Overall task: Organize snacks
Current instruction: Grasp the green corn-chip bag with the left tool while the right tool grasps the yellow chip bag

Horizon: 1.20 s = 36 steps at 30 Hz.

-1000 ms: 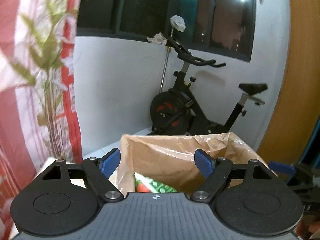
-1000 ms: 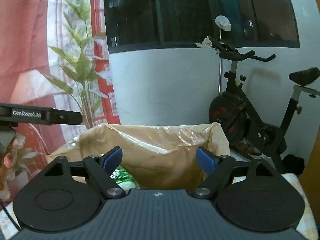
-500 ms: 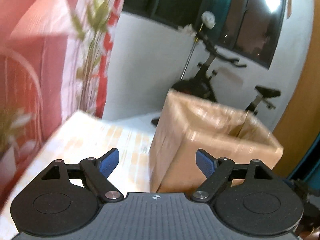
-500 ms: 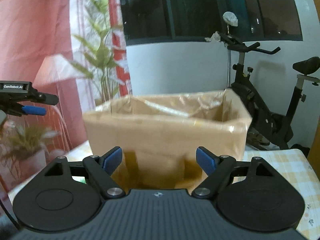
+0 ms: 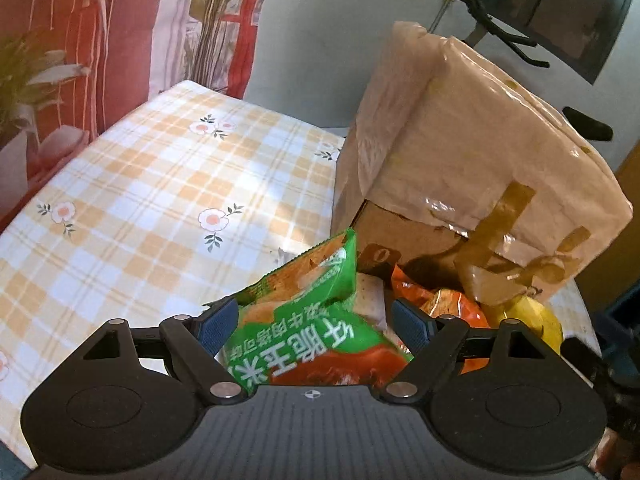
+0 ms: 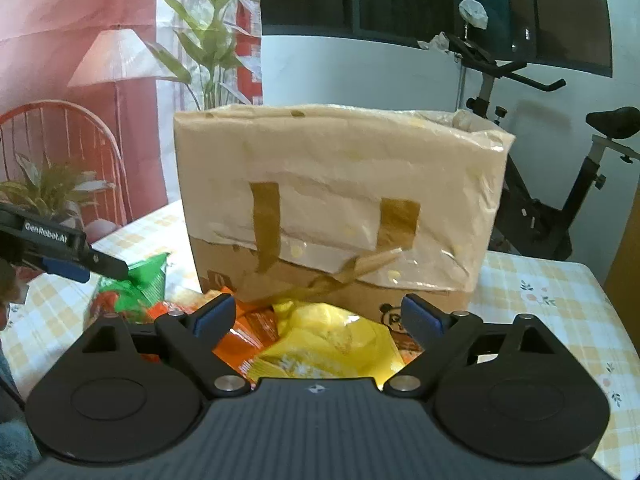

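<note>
A cardboard box (image 5: 460, 152) lined with a plastic bag stands on the checked tablecloth (image 5: 140, 184); it also shows in the right wrist view (image 6: 340, 204). Several snack packets lie in front of it. My left gripper (image 5: 316, 324) is open, its jaws on either side of a green and red packet (image 5: 304, 320), apart from it. An orange packet (image 5: 444, 304) and a yellow packet (image 5: 532, 316) lie to its right. My right gripper (image 6: 318, 316) is open above a yellow packet (image 6: 328, 340) and an orange packet (image 6: 248, 332). The left gripper's finger (image 6: 64, 264) shows at the left over the green packet (image 6: 136, 288).
An exercise bike (image 6: 560, 184) stands behind the table at the right. A potted plant (image 6: 208, 44) and a red curtain (image 6: 76, 16) are behind at the left. The tablecloth (image 6: 552, 296) extends to the right of the box.
Both grippers have dropped from above the box's opening to the table in front of it. The snack packets on the table have come into view. Both stay open.
</note>
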{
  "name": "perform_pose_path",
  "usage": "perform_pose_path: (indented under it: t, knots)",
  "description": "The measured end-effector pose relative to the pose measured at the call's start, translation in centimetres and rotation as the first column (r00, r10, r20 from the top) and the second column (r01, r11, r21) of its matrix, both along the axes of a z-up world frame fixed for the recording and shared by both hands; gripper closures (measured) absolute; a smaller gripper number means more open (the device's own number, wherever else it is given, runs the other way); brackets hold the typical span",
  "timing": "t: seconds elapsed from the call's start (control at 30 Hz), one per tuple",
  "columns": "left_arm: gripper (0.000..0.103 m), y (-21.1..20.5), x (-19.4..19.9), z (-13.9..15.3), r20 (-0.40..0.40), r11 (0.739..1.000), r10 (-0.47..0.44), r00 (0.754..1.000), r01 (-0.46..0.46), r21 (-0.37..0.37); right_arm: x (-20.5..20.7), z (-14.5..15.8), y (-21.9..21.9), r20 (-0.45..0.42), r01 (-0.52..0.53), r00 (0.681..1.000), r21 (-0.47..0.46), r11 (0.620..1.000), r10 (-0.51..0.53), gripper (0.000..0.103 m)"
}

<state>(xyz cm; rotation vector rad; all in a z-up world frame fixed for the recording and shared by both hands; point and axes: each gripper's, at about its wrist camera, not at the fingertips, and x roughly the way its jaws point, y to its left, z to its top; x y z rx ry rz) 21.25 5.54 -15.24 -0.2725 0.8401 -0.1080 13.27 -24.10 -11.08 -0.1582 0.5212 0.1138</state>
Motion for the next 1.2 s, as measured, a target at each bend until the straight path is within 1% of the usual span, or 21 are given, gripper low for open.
perform_pose_path:
  t: [0.07,0.17,0.23,0.27,0.33,0.57,0.6,0.67,0.7,0.8,0.9,0.97,1.0,1.07,1.2]
  knots:
    - [0.017,-0.3,0.7,-0.1,-0.022,1.000,0.010,1.000,-0.010,0.000,0.0,-0.3,-0.2,-0.008,0.010,1.000,0.001,1.000,-0.010,0.010]
    - [0.015,-0.8,1.1,-0.8,-0.070,1.000,0.002,0.998,-0.001,0.015,0.2,-0.7,-0.3,-0.019,0.023,1.000,0.000,1.000,-0.023,0.010]
    - [0.011,-1.4,0.7,-1.3,-0.070,0.998,-0.005,0.998,0.009,0.062,0.2,-0.9,-0.3,-0.023,0.024,0.999,-0.007,1.000,-0.024,0.010]
    - [0.010,-1.5,0.4,-1.5,-0.068,0.997,-0.009,0.998,0.014,0.071,0.2,-1.0,-0.3,-0.025,0.021,0.999,-0.015,1.000,-0.022,0.010]
    - [0.006,-1.7,0.2,-1.8,-0.070,0.997,-0.012,0.997,0.017,0.071,0.1,-1.4,0.0,-0.031,0.016,0.999,-0.051,0.999,-0.018,0.009]
    - [0.001,-1.9,0.2,-2.5,-0.073,0.995,-0.029,0.997,0.035,0.089,0.4,-3.2,0.9,-0.064,-0.008,0.998,-0.154,0.988,-0.002,0.009]
    - [0.001,-2.0,0.3,-2.6,-0.093,0.995,-0.038,0.995,0.046,0.085,0.5,-3.4,1.0,-0.065,-0.007,0.998,-0.171,0.985,-0.004,0.009]
    - [0.002,-2.4,0.7,-3.9,-0.166,0.994,-0.044,0.985,0.060,0.094,0.8,-4.0,1.0,-0.076,-0.001,0.997,-0.212,0.977,-0.016,0.009]
    - [0.002,-2.6,0.7,-4.4,-0.181,0.993,-0.039,0.983,0.059,0.103,1.0,-4.2,0.9,-0.080,0.004,0.997,-0.225,0.974,-0.022,0.009]
    - [0.003,-2.3,0.6,-4.8,-0.166,0.996,-0.024,0.986,0.039,0.082,1.4,-4.7,0.4,-0.080,0.016,0.996,-0.243,0.970,-0.036,0.009]
    - [0.010,-2.2,0.4,-4.4,-0.155,0.995,-0.029,0.988,0.044,0.090,1.7,-5.0,0.3,-0.086,-0.001,0.996,-0.255,0.967,-0.022,0.011]
    - [0.013,-2.0,-0.1,-4.0,-0.139,0.995,-0.027,0.990,0.040,0.090,2.0,-5.4,0.4,-0.094,-0.017,0.996,-0.273,0.962,-0.009,0.017]
    - [0.014,-1.7,-0.4,-3.6,-0.130,0.997,-0.021,0.991,0.031,0.078,2.2,-5.6,0.4,-0.100,-0.023,0.995,-0.281,0.959,-0.006,0.018]
    - [0.015,-1.2,-1.1,-2.7,-0.094,0.998,-0.019,0.995,0.024,0.055,2.5,-5.9,0.4,-0.113,-0.023,0.993,-0.284,0.958,-0.010,0.020]
    - [0.016,-1.3,-2.5,-0.5,-0.006,0.996,-0.016,1.000,0.017,0.089,2.7,-6.0,0.2,-0.114,-0.018,0.993,-0.271,0.963,-0.013,0.020]
